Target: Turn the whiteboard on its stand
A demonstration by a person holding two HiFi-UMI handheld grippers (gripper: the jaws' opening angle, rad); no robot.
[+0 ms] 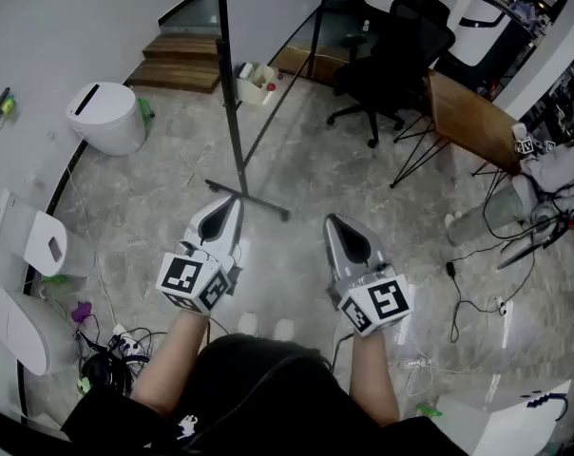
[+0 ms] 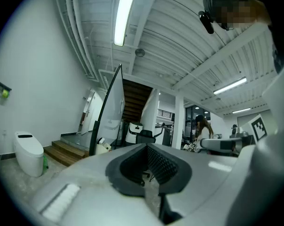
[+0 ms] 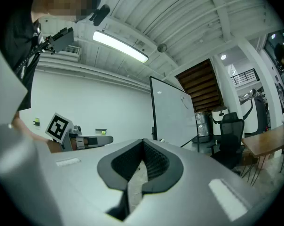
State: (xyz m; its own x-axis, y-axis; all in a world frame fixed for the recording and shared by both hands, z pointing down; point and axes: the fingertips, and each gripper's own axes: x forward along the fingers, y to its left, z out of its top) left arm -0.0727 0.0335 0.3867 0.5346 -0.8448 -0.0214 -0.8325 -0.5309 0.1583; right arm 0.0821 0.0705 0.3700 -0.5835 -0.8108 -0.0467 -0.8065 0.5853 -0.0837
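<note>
Cream box (image 1: 257,84) beside whiteboard (image 3: 172,112) holds small items

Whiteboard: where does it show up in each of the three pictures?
Head view: whiteboard top centre-left, seen from above.
Left gripper view: whiteboard left of centre, nearly edge-on.
Right gripper view: whiteboard right of centre, face showing.
Shared landmark: the black office chair, right of the whiteboard in every view.

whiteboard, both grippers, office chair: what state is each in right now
whiteboard: upright on its stand, touched by neither gripper
left gripper: shut, nothing between its jaws
right gripper: shut, nothing between its jaws
office chair: upright, nobody in it
</note>
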